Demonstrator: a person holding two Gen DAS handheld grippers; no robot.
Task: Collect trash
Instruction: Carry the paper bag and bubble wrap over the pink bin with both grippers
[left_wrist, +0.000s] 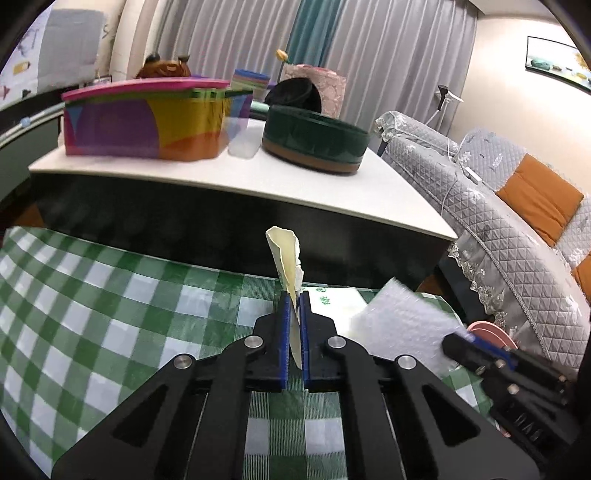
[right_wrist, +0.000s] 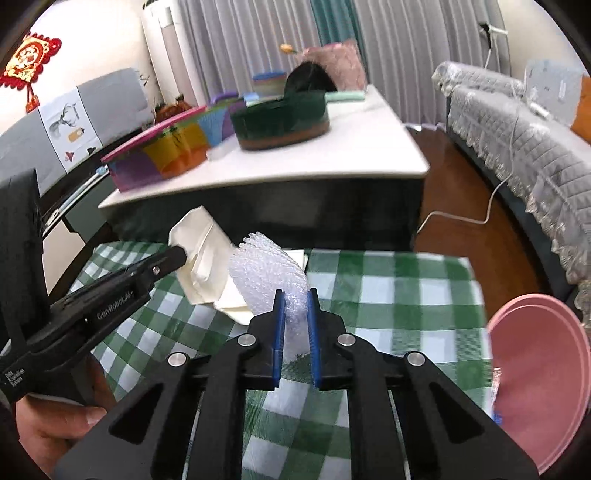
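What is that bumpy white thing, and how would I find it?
Look at the green checked tablecloth in front of the white-topped table. Above it, the right gripper pinches a piece of bubble wrap. Unlike the smooth cream paper beside it, held by the left gripper, it is see-through and bumpy.

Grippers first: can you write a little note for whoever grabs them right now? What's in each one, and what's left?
Left gripper: jaws shut on a cream paper scrap, lifted off the checked tablecloth.
Right gripper: jaws shut on a piece of white bubble wrap, also held above the cloth.
More cream paper lies on the cloth just beyond the grippers.
Pink bin sits at the cloth's right edge, beside the right gripper.
Done: both pieces picked up.
Left: probably carry both to the pink bin, drop them in, then fetch the paper on the cloth.
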